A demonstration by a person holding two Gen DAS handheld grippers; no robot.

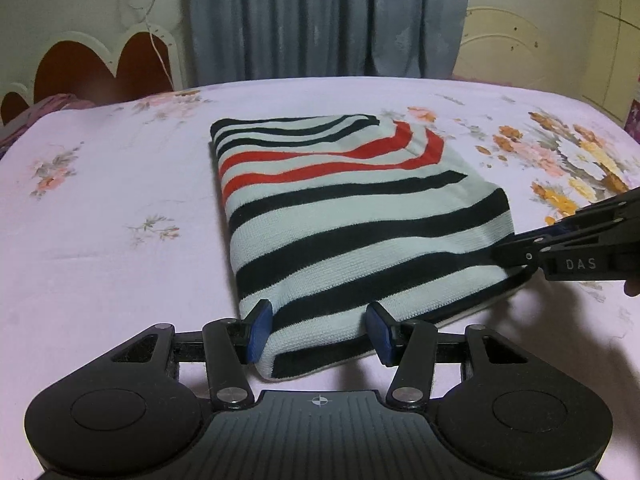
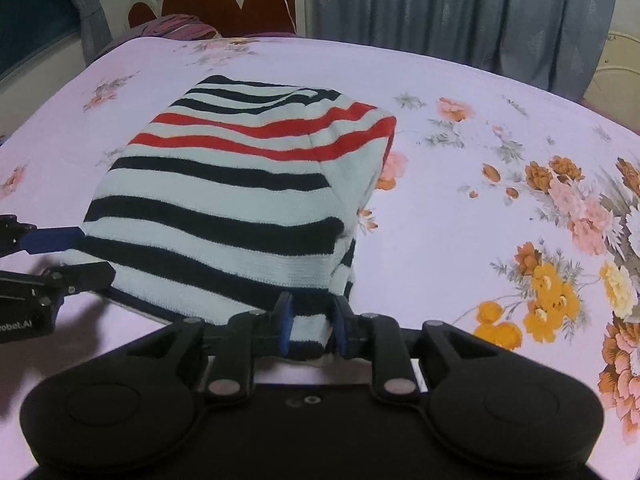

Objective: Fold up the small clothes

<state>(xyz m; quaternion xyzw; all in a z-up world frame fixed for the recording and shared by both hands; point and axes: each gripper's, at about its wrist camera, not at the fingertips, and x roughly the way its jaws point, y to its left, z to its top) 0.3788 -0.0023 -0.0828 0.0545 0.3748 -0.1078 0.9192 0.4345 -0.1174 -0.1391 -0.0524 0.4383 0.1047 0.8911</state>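
A folded striped knit top [image 1: 352, 216] is lying on the floral bed [image 1: 120, 200], its near hem (soft, light, floppy) sitting between both grippers: left gripper [image 1: 320, 330] jaws released, right gripper [image 2: 310, 326] jaws pinching the corner.

- Soft, even indoor light covers the pale bedsheet [image 1: 100, 184] with no glare.
- Faint shadows pool on the sheet beneath both gripper bodies.
- Fisheye lenses bow the far edge of the bed and darken the upper corners.
- The striped garment [image 1: 340, 208] looks sharp; the curtain [image 1: 320, 20] and headboard [image 1: 100, 64] are softer, slightly grainy.
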